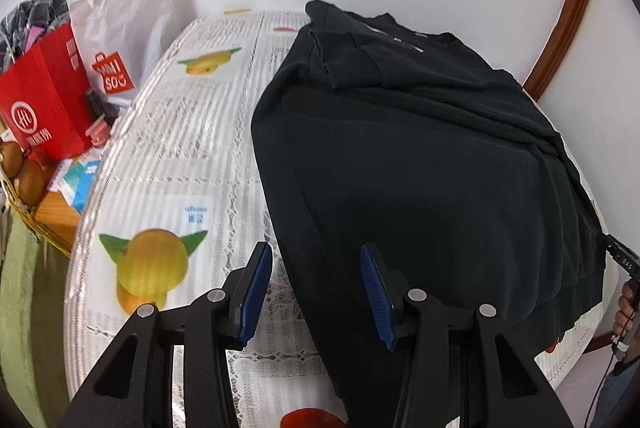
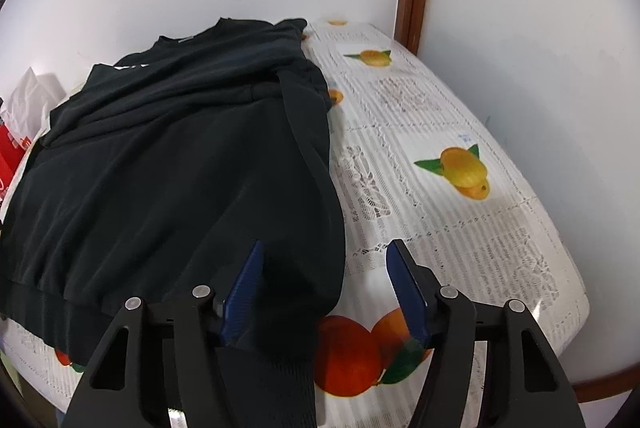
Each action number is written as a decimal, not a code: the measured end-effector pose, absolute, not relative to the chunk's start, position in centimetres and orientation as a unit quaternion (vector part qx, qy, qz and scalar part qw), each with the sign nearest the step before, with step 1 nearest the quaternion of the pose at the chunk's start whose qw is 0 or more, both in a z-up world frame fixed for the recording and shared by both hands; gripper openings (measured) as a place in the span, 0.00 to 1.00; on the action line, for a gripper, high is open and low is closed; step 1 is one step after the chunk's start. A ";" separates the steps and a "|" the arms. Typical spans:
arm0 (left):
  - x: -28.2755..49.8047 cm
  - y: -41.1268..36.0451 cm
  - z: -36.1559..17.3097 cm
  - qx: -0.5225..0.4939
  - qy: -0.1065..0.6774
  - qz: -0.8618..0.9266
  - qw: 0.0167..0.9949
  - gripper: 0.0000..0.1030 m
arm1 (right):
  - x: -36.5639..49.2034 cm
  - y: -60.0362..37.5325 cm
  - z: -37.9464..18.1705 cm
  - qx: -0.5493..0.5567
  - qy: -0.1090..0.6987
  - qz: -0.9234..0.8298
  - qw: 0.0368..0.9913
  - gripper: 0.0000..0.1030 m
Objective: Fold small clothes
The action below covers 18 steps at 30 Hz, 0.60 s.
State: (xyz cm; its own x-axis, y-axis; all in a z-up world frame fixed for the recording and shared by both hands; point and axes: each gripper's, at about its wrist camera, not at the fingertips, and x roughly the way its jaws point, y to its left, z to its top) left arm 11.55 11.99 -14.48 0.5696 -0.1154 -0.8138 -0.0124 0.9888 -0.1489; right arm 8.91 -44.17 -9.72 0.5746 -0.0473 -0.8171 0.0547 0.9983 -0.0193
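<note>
Black cotton sweatshirt [image 1: 420, 147], hem nearest | left claw [image 1: 316, 288] spread, hem corner lying at 1 o'clock | right claw [image 2: 324, 288] spread, straddling opposite corner

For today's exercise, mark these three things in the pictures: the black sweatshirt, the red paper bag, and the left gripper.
black sweatshirt [image 1: 420, 167]: left wrist view, middle of its body.
red paper bag [image 1: 44, 99]: left wrist view, its front face.
left gripper [image 1: 316, 292]: left wrist view, midway between its blue fingertips.
</note>
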 end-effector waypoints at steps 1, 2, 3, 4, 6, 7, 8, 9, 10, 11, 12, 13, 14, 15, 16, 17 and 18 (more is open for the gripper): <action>11.6 12.0 -14.7 -0.072 0.466 -0.029 0.881 0.42 | 9.0 -44.2 -9.9 0.005 0.461 -0.028 0.887 0.60; 11.6 12.0 -14.9 -0.076 0.468 -0.032 0.880 0.42 | 9.2 -44.2 -10.1 0.007 0.462 -0.027 0.886 0.59; 11.7 12.1 -15.1 -0.079 0.469 -0.034 0.879 0.42 | 9.4 -44.2 -10.3 0.007 0.463 -0.027 0.886 0.59; 11.8 12.1 -15.2 -0.081 0.471 -0.035 0.878 0.42 | 9.5 -44.2 -10.4 0.007 0.463 -0.027 0.886 0.58; 11.9 12.2 -15.5 -0.083 0.474 -0.031 0.876 0.42 | 9.9 -44.0 -10.7 0.002 0.465 -0.025 0.885 0.57; 11.9 12.2 -15.7 -0.084 0.475 -0.031 0.876 0.42 | 10.0 -43.9 -10.8 0.000 0.466 -0.024 0.884 0.56; 12.0 12.3 -15.9 -0.086 0.477 -0.031 0.874 0.42 | 10.2 -43.9 -10.9 -0.001 0.468 -0.024 0.884 0.56; 12.1 12.4 -16.0 -0.087 0.477 -0.030 0.874 0.42 | 10.4 -43.8 -11.1 -0.002 0.469 -0.024 0.883 0.55; 12.1 12.5 -16.0 -0.086 0.475 -0.029 0.875 0.42 | 10.6 -43.8 -11.3 -0.001 0.472 -0.024 0.881 0.55; 12.1 12.5 -16.0 -0.085 0.473 -0.028 0.876 0.42 | 10.8 -43.8 -11.5 -0.001 0.474 -0.024 0.880 0.54; 12.2 12.5 -16.1 -0.085 0.472 -0.028 0.877 0.42 | 10.9 -43.8 -11.6 -0.001 0.475 -0.024 0.880 0.54; 12.2 12.5 -16.1 -0.085 0.472 -0.028 0.877 0.42 | 11.0 -43.8 -11.8 0.000 0.474 -0.024 0.880 0.54; 12.3 12.5 -16.2 -0.083 0.471 -0.027 0.878 0.42 | 11.1 -43.8 -11.9 0.003 0.472 -0.024 0.881 0.54; 12.4 12.5 -16.3 -0.080 0.471 -0.025 0.878 0.42 | 11.2 -43.8 -11.9 0.003 0.471 -0.024 0.882 0.54; 12.5 12.5 -16.3 -0.077 0.470 -0.024 0.879 0.42 | 11.3 -43.8 -11.9 0.004 0.471 -0.024 0.882 0.54; 12.6 12.5 -16.4 -0.077 0.470 -0.024 0.879 0.42 | 11.4 -43.7 -11.9 0.004 0.472 -0.023 0.882 0.54; 12.7 12.5 -16.4 -0.078 0.469 -0.025 0.879 0.42 | 11.6 -43.7 -11.9 0.003 0.473 -0.022 0.881 0.54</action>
